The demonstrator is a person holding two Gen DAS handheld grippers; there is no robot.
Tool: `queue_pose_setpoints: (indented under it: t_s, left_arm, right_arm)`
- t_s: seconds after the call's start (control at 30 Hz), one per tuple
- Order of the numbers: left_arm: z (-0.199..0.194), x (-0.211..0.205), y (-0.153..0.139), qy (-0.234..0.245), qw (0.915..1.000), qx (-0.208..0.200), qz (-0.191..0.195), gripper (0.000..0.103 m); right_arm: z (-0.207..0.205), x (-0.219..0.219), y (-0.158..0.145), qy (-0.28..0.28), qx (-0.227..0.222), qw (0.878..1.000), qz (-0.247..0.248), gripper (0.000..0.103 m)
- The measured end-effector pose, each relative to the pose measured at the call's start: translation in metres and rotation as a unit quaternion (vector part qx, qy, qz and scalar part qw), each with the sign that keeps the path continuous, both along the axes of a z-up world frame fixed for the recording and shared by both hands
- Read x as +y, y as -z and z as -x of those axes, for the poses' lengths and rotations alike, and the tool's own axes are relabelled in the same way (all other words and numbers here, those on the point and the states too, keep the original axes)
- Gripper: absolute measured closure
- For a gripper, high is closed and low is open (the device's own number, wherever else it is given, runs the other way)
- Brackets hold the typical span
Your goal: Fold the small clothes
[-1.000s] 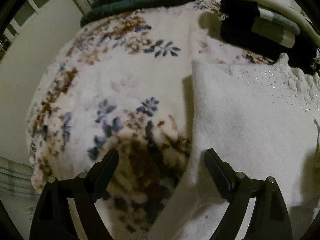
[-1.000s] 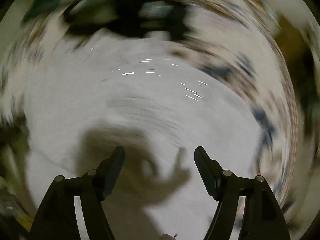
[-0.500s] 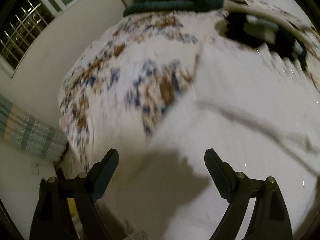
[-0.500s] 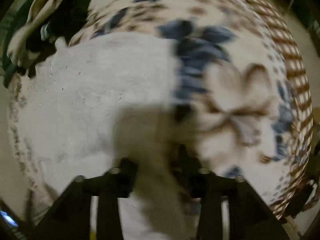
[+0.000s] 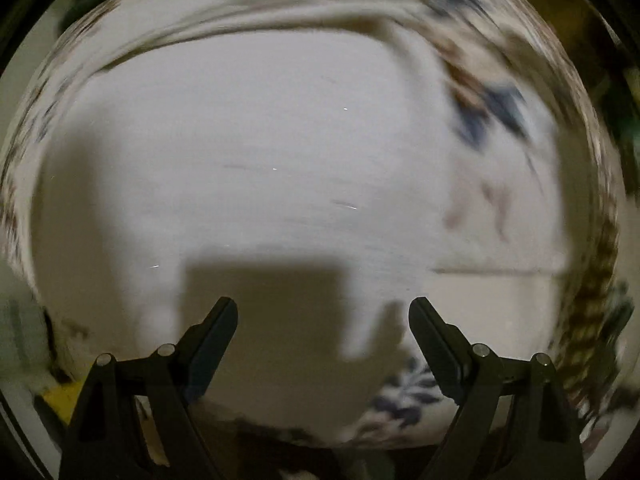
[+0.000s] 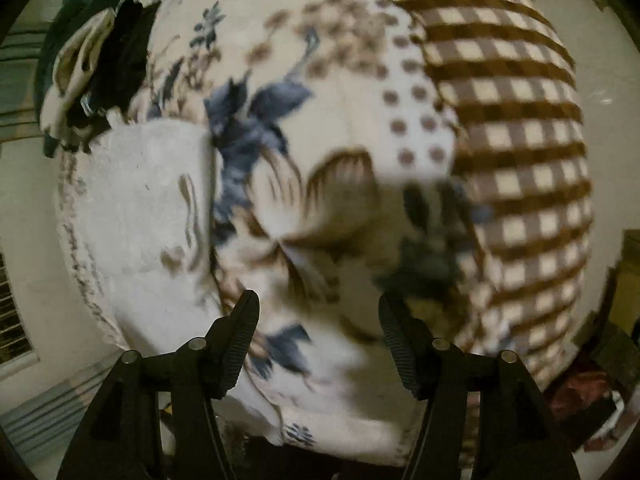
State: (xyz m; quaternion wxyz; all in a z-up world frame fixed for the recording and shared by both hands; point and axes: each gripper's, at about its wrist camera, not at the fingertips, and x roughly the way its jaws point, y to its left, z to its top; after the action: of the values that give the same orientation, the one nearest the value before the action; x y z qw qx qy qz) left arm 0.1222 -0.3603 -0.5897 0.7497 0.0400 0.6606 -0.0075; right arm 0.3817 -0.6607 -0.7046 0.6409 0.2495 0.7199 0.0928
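Both views have swept sideways. Left hand-held gripper (image 5: 323, 312) hangs open, empty, over soft white garment (image 5: 256, 152); right hand-held gripper (image 6: 318, 312) is opening, empty, over fleecy floral blanket (image 6: 340, 128).

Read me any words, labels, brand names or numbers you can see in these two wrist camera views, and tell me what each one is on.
None: no readable text in either view.
White garment: no label or print visible; left wrist view of it is motion-blurred.
Floral blanket: flower and dot pattern only, no lettering.
Brown checked fabric: plain checks, no writing.
Pile of clothes: too small and dark to show any tag.
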Motion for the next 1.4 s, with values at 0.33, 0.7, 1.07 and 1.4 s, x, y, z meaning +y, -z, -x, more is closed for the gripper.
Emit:
queue_pose_setpoints:
  t_s: [0.33, 0.7, 1.07, 1.4]
  left_arm:
    - [-0.006, -0.019, 0.004, 0.019, 0.9991, -0.033, -0.019, 0.096]
    - [0.008, 0.047, -0.094, -0.023, 0.9961, -0.083, 0.018, 0.097]
    - [-0.009, 0.221, -0.142, -0.147, 0.9765, -0.104, 0.119, 0.097]
    - [-0.022, 0.388, -0.084, -0.222, 0.9586, -0.069, 0.164, 0.097]
  right_arm:
    - [-0.101, 0.075, 0.073, 0.023, 0.017, 0.988, -0.151, 0.039]
    - [-0.106, 0.126, 0.031, 0.027, -0.008, 0.992, -0.119, 0.093]
    - [-0.145, 0.284, -0.096, -0.056, -0.063, 0.996, -0.033, 0.094]
    - [-0.185, 0.551, -0.042, -0.133, -0.051, 0.987, 0.080, 0.094]
